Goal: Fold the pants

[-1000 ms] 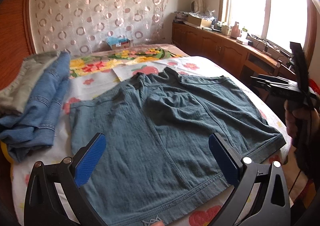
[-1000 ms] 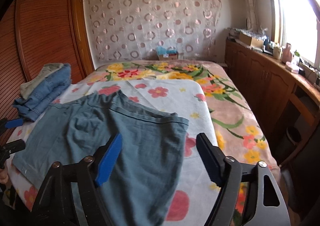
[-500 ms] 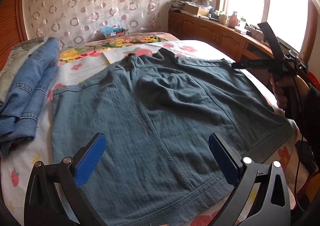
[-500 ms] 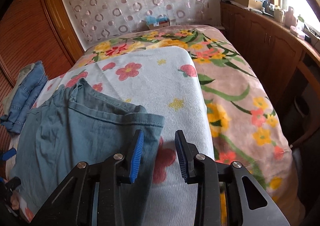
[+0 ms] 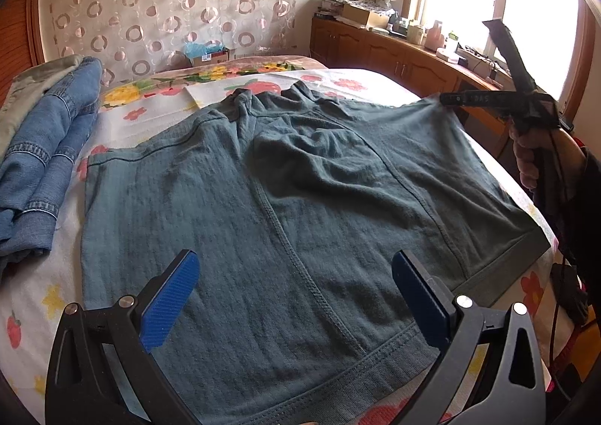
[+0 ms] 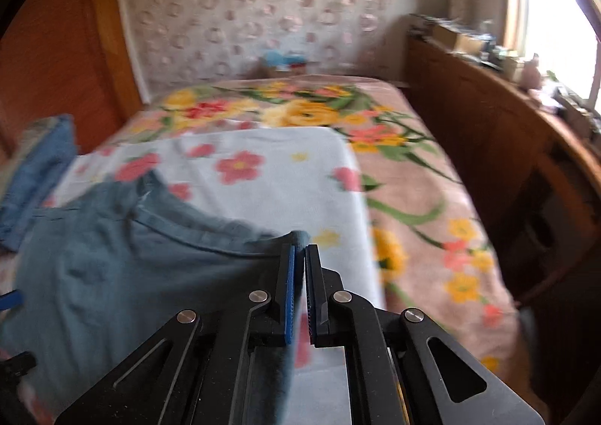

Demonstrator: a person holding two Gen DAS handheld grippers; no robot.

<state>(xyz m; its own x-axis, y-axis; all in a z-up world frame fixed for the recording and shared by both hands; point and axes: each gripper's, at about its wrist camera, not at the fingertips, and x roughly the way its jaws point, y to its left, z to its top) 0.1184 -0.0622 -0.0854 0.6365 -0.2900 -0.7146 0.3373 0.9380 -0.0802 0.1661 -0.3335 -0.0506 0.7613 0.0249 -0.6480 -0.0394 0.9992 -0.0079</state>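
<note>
Grey-blue pants (image 5: 285,199) lie spread flat on the bed, waistband at the far end, leg hems toward me. My left gripper (image 5: 296,293) is open and empty, hovering over the near hem. My right gripper (image 6: 299,256) is shut on the right waistband corner of the pants (image 6: 131,256); that corner is lifted a little off the bed. In the left wrist view the right gripper (image 5: 450,99) shows at the far right, pinching that same corner.
A pile of blue jeans (image 5: 49,147) and a beige garment lies at the bed's left side. A floral sheet (image 6: 270,177) and blanket (image 6: 432,214) cover the bed. A wooden cabinet (image 5: 394,56) with clutter runs under the window on the right.
My right gripper moved in and shut on the waistband corner, lifting it slightly. My left gripper drifted forward over the hem and stayed open.
</note>
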